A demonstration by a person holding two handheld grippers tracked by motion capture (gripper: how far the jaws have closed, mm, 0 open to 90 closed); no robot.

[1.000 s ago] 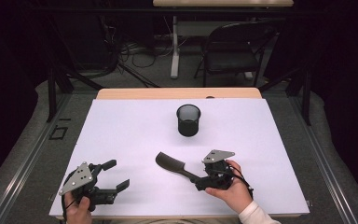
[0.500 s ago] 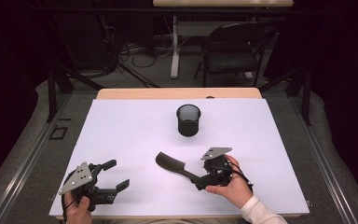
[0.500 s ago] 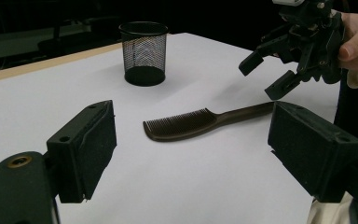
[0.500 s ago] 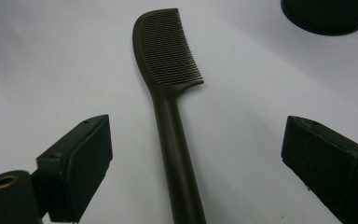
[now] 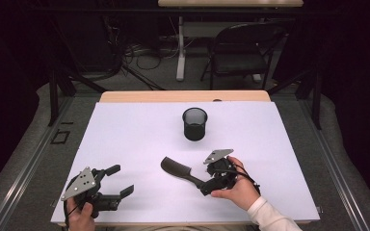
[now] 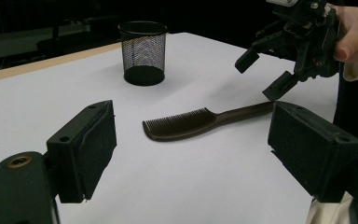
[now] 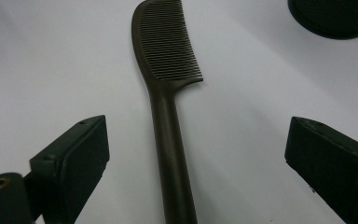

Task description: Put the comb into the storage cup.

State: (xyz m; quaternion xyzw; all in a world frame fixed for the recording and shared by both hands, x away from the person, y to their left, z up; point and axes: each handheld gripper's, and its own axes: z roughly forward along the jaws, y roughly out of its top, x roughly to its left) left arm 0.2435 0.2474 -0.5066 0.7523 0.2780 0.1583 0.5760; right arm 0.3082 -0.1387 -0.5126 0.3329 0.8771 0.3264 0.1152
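A comb (image 5: 179,171) is lying on the table (image 5: 279,144), near its front edge, with a mesh cup (image 5: 194,123) standing behind it. The right gripper (image 5: 206,185) is sitting over the comb's handle end; the left gripper (image 5: 120,180) is lying well apart at the front left.

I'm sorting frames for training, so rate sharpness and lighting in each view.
High view: table evenly lit, surroundings dark, slightly soft. Left gripper view: comb and cup sharp, near jaws soft. Right gripper view: comb teeth crisp, jaws blurred, dim bluish cast.
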